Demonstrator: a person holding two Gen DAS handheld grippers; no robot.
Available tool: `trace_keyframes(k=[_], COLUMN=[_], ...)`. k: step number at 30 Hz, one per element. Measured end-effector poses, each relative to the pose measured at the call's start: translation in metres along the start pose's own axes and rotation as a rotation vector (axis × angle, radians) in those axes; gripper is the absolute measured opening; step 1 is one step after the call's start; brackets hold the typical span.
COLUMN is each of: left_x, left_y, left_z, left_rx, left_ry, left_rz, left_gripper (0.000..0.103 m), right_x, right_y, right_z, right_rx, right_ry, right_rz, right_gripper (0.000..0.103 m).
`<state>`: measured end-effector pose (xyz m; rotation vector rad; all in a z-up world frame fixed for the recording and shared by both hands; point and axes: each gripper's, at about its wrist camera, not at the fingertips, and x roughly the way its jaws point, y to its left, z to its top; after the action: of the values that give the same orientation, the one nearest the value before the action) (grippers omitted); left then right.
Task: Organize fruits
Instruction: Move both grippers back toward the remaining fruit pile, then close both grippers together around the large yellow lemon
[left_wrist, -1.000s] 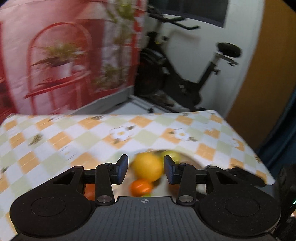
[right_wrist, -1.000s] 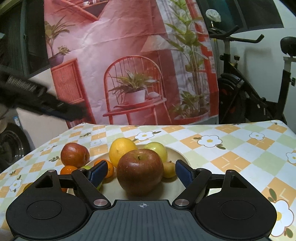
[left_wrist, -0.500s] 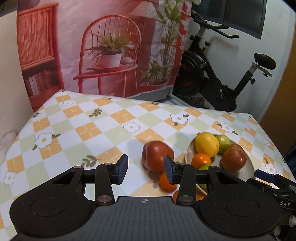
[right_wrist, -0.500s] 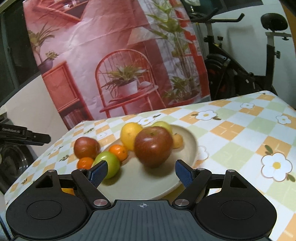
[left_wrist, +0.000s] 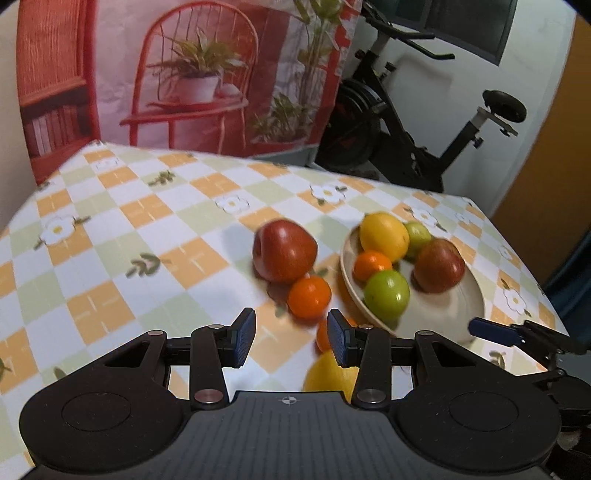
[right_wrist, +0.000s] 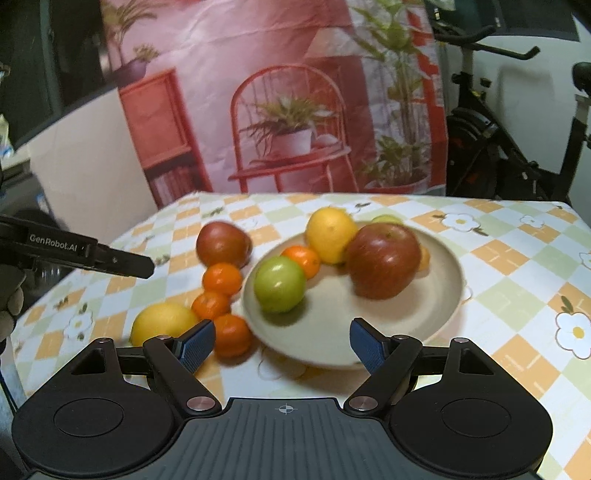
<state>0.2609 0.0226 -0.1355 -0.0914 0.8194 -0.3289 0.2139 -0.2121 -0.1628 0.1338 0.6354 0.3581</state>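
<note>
A beige plate (right_wrist: 424, 325) on a checked, flower-printed tablecloth (right_wrist: 517, 280) holds two yellow-to-green round fruits at the back, a yellow lemon (right_wrist: 330, 234), a pale green fruit (right_wrist: 386, 219) mostly hidden behind it, one red apple (right_wrist: 384, 260), one green apple (right_wrist: 279, 284) and one tangerine (right_wrist: 303, 260); a sliver of another orange fruit (right_wrist: 424, 258) peeks from behind the red apple, too hidden to identify. On the cloth beside the plate lie a second red apple (right_wrist: 221, 243), three tangerines in a line, the far one (right_wrist: 222, 278), the middle one (right_wrist: 210, 304) and the near one (right_wrist: 232, 334), and a second lemon (right_wrist: 162, 325) touching the row's near end.

The right gripper (right_wrist: 282, 345) hovers above the plate's near rim, angled downward, its blue-padded jaws spread wide with nothing between them. The left gripper (left_wrist: 291, 341) hangs over the cloth just short of the loose tangerines, also tilted down, its jaws set narrowly apart and empty; from the right wrist view only its black side (right_wrist: 92, 254), bearing lettering, reaches in from the left edge.

From the left wrist view the near tangerine and the loose lemon (left_wrist: 328, 374) are partly covered by the gripper's right finger (left_wrist: 338, 341), and motion blur softens the fruit. An exercise bike (left_wrist: 406, 122) stands behind the table beside a printed backdrop (left_wrist: 203, 74).
</note>
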Motion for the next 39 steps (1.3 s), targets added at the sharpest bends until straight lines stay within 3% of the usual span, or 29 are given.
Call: trace_keyframes(k=[4,13,21,27,39], left_x=[0.005,0.003,0.009,0.005,0.026], left_y=[0.009,0.019,0.046,0.037,0.025], left_z=[-0.006,-0.02,-0.032,-0.03,-0.021], left_rx=[-0.032,-0.093,-0.327,-0.305,-0.202], left_ry=[0.033,0.053,0.1,0.081,0.141], left_rz=[-0.021,-0.063,-0.168,-0.214,-0.29], left_gripper=[0.044,0.044,0.043,0.043,0.043], right_x=[0.006,0.002,-0.001,0.001,0.028], right_y=[0.015,0.036,0.037,0.046,0.074], right_z=[-0.002,-0.003,-0.001,-0.002,0.002], right_rx=[-0.049,-0.107,-0.12,-0.157,-0.215], right_ry=[0.05,0.06,0.057,0.075,0.161], right_rz=[0.003,0.02,0.023,0.046,0.146], right_gripper=[0.074,0.069,0.065,0.061,0.057])
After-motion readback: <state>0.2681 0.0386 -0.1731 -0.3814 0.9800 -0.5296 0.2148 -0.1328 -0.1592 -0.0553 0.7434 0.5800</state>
